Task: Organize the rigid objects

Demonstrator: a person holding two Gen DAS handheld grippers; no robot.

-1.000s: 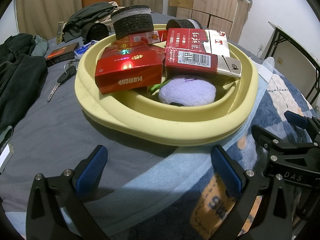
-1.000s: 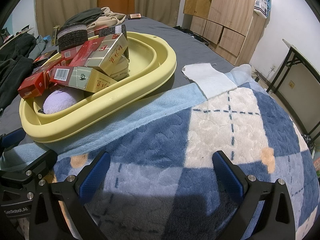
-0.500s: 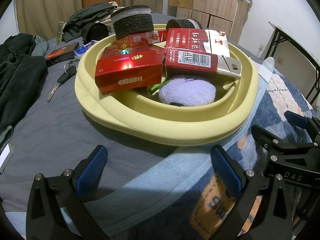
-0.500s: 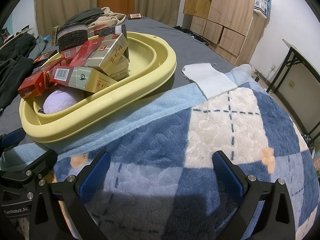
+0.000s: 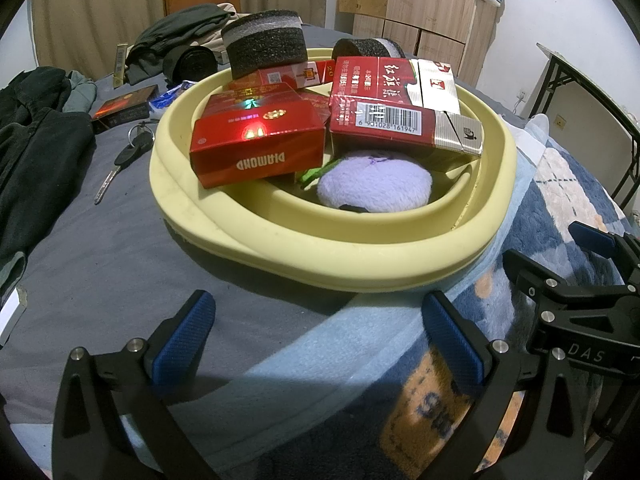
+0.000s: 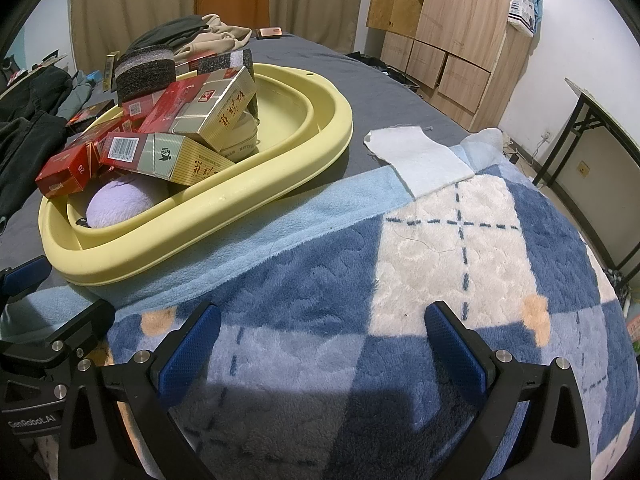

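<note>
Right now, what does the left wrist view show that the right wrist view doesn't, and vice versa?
Left wrist only: a key on the grey sheet left of the basin, and the DIAMOND lettering on the front red carton.

Right wrist only: a white cloth beyond the blanket's edge, and the empty far half of the basin.

Both: the yellow basin piled with cartons, the purple plush, the foam roll, the blue checked blanket, and each gripper's blue-padded fingers, spread wide and holding nothing.
</note>
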